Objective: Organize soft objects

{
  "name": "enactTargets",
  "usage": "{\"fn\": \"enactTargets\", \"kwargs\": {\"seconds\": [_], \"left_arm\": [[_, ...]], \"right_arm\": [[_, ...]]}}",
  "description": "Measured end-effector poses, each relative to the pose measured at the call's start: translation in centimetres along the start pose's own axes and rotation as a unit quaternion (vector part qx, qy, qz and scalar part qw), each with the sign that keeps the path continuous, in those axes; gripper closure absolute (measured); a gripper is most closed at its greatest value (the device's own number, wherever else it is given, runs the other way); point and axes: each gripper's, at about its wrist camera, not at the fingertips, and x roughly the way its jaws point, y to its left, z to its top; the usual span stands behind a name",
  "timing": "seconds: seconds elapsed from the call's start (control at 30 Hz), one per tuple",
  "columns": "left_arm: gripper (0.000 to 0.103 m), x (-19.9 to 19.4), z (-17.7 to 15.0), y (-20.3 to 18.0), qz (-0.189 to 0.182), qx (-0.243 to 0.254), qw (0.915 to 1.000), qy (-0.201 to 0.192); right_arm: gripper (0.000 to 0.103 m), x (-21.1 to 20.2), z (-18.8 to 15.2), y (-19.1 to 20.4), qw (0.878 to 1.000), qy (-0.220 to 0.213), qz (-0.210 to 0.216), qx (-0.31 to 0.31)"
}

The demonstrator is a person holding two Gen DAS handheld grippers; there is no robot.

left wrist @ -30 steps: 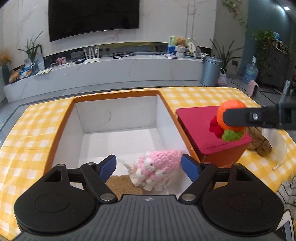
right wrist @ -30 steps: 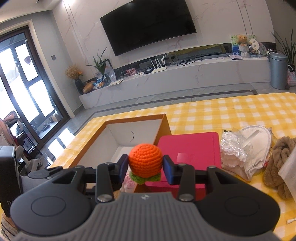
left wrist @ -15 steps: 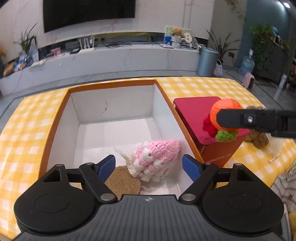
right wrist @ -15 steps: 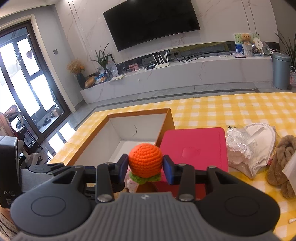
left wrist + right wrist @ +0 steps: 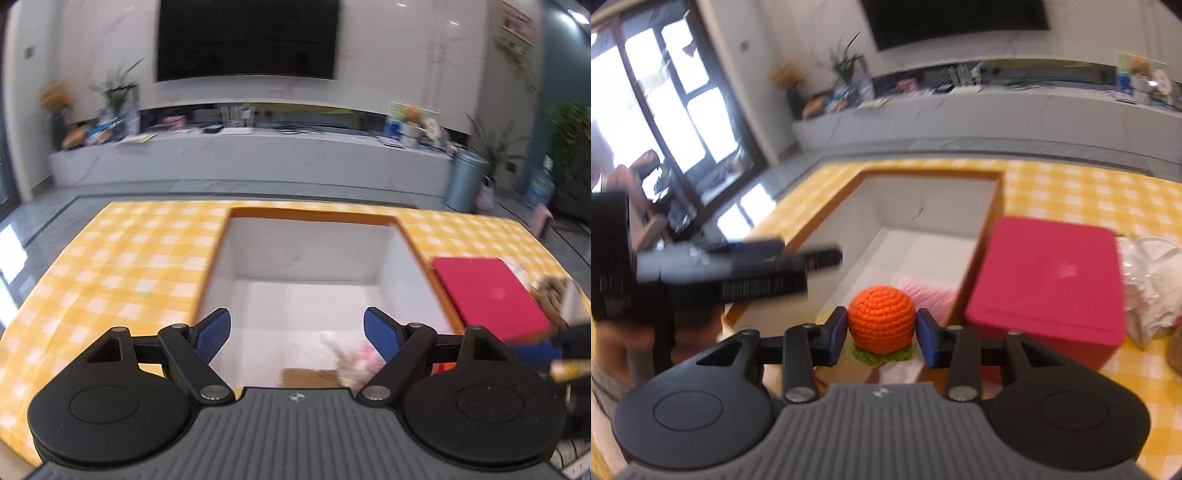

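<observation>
Right wrist view: one crocheted orange (image 5: pixel 881 319) between two fingers (image 5: pixel 837 334).

The left wrist view looks down from above the open box (image 5: pixel 306 291) toward the TV wall at 12 o'clock. The right wrist view sits lower and nearer, tilted, with the box (image 5: pixel 923 229) at 12 o'clock. Both share the box, the red lid (image 5: pixel 487 295) (image 5: pixel 1045 277) and the checked tabletop (image 5: pixel 122 266) (image 5: pixel 1078 192) — all blurred.
</observation>
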Motion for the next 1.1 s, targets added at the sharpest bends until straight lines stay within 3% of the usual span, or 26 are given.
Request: {"fn": "enactTargets", "kwargs": {"seconds": [0.23, 0.63, 0.9, 0.97, 1.1], "left_arm": [[0.007, 0.5, 0.1, 1.1, 0.003, -0.028, 0.9995, 0.017], [0.007, 0.5, 0.0, 1.4, -0.009, -0.039, 0.9990, 0.021], [0.007, 0.2, -0.1, 1.9, -0.010, -0.053, 0.9984, 0.019], [0.007, 0.1, 0.0, 2.2, -0.012, -0.059, 0.9980, 0.017], [0.007, 0.2, -0.1, 2.4, -0.012, -0.064, 0.9977, 0.018]], "right_arm": [[0.062, 2.5, -0.7, 1.8, 0.998, 0.036, -0.027, -0.045], [0.062, 3.4, -1.6, 2.6, 0.995, 0.038, -0.054, -0.068], [0.061, 3.0, 1.9, 3.1, 0.990, 0.040, -0.055, -0.123], [0.079, 3.6, 3.7, 2.6, 0.990, 0.050, -0.058, -0.122], [0.093, 5.0, 6.7, 2.4, 0.979, 0.061, -0.106, -0.161]]}}
